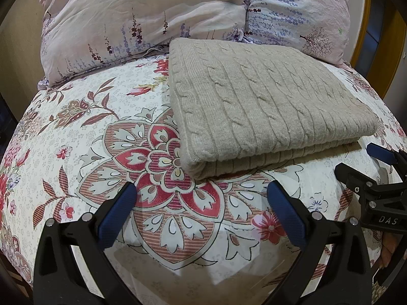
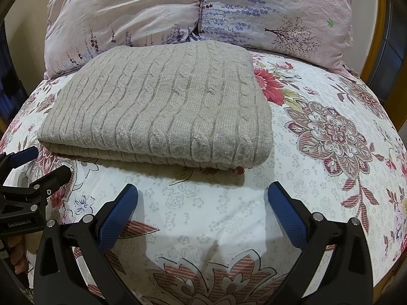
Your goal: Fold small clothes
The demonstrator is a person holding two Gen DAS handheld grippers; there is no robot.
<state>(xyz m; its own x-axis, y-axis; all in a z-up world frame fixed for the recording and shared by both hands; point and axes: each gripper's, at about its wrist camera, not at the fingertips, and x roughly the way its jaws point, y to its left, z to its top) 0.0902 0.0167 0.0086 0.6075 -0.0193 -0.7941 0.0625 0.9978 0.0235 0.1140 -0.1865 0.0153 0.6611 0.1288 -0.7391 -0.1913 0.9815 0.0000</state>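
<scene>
Hovering near folded sweater (image 1: 264, 106) on bedspread (image 1: 84, 152), by pillows (image 1: 142, 17) | left gripper (image 1: 201, 198) spread wide, empty; right gripper (image 2: 202, 198) likewise | fold looks finished; next likely another halving or setting aside

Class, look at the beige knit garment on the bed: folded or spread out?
Folded: the beige knit garment lies as a neat rectangle, with stacked layers visible along its near edge.

I am working in a home bedroom; a floral bedsheet (image 1: 76, 132) covers the bed. Two lavender-print pillows (image 2: 122, 17) lie behind.
</scene>
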